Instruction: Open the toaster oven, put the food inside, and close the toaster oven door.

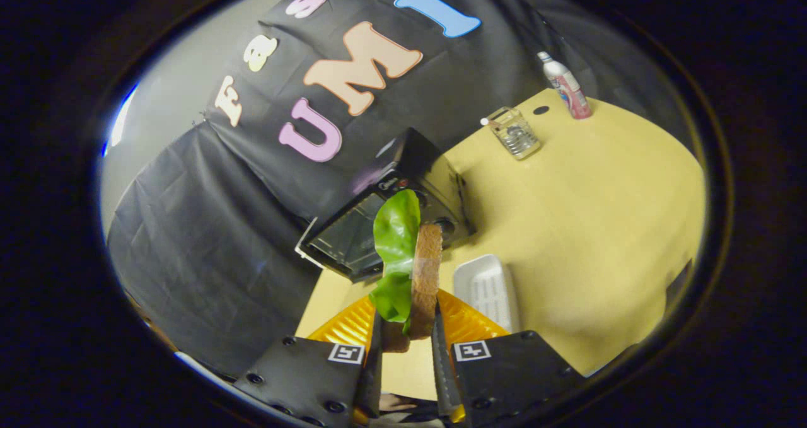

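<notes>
i have the jaws (406,346) pinching the food between them: a slice of brown bread (427,277) standing on edge with a green lettuce leaf (396,239) lying against its left face, both fingers pressing in from the sides on the lower part of the stack. the food rises up from the fingers and covers part of what lies beyond. just behind the fingers on either side i see a ribbed orange tray (466,321) resting on the counter (599,214), which is covered in yellow. just right of it sits a white ridged dish (488,286). straight ahead, beyond the food, is the black toaster oven (391,207), tilted in my view, its glass door (343,236) facing me; i cannot tell for sure whether the door is fully shut. farther out on the counter, well apart from the oven, stands a clear glass jar (517,132) with a wire clasp, and beyond it, near the far edge, a white bottle (564,84) with a pink label stands upright.
</notes>
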Available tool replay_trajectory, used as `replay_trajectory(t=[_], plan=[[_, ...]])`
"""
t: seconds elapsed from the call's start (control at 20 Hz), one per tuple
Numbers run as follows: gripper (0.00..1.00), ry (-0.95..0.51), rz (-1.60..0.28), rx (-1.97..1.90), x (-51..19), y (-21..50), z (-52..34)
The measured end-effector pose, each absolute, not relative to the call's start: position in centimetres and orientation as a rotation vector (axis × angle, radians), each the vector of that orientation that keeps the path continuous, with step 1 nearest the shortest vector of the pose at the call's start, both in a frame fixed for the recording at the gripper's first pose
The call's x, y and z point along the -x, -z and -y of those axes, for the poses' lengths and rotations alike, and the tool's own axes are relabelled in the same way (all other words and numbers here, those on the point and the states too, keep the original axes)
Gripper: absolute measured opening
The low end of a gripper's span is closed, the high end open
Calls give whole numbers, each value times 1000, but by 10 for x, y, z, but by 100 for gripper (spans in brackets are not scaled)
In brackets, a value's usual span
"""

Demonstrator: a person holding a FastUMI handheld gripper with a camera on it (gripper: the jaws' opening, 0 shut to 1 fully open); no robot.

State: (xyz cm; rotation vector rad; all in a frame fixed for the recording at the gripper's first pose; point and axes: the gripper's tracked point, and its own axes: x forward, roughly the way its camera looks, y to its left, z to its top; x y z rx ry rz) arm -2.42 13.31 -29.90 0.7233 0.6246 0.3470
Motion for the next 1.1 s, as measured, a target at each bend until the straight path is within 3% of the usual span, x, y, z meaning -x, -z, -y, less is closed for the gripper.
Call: replay_trajectory(t=[0.45,1.1], plan=[[37,-462,-505,-1048,-13,304,-270],[37,-280,-443,-1200,-108,332,-350]])
